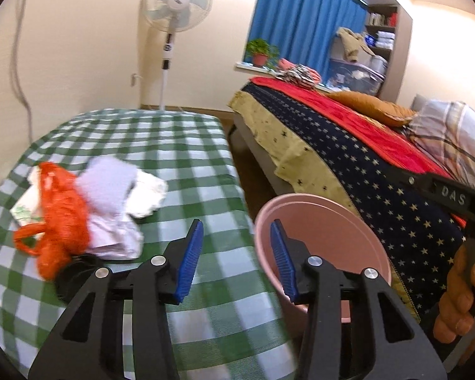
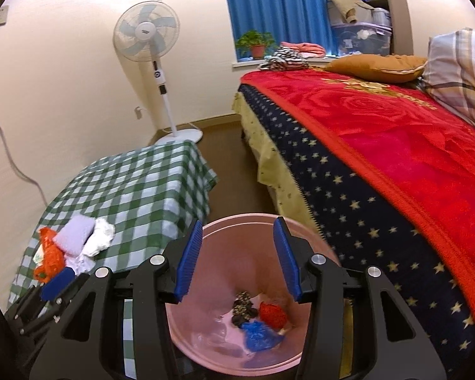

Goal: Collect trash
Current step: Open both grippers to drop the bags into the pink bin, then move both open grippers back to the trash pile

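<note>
Your right gripper [image 2: 237, 259] hangs wide open, empty, over the pink bin [image 2: 205, 342]; left gripper [image 1: 236, 261] likewise gapes beside the orange bag [image 1: 60, 218].

My left claw [image 1: 237, 258] and right claw [image 2: 237, 258] match: black angular arms, ribbed blue pads [image 1: 191, 259], silver screws. At three o'clock in the left view, bare-skinned fingers [image 1: 459, 297] grip a black handle embossed "DAS".
</note>
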`<state>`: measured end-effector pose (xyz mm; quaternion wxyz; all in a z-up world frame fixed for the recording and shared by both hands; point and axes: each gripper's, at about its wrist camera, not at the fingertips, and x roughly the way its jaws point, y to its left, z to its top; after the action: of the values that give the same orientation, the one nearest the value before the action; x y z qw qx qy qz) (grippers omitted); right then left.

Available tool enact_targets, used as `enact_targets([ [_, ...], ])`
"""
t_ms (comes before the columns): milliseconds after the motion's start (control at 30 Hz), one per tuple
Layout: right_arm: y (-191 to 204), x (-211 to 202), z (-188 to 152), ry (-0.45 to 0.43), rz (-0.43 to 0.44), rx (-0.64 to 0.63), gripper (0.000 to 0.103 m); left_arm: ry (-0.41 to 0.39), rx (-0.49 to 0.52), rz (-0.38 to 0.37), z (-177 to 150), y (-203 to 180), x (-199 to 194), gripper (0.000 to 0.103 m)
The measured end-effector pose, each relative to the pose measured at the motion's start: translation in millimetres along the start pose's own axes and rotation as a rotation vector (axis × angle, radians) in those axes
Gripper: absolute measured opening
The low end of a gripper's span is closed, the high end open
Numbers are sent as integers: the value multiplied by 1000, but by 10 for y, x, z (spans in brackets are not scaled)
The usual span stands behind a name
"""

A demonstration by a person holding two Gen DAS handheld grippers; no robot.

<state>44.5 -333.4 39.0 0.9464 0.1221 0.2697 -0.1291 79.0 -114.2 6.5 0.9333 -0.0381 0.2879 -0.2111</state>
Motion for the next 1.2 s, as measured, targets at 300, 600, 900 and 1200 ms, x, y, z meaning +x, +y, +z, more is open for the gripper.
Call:
enact_targets([
  [300,382,18,-76,4,85,-49,40,-34,-58,85,38,415,-232,43],
  [600,822,248,-205,67,202,-52,28,-49,-123,165,6,795,-378,43],
  [900,1384,472,-415,120,313,-100,28,-74,-203,291,-20,1218,-477,43],
  [1200,1759,737,-574,190,385,-135,29,-81,-257,321,-42,1414,-447,43],
])
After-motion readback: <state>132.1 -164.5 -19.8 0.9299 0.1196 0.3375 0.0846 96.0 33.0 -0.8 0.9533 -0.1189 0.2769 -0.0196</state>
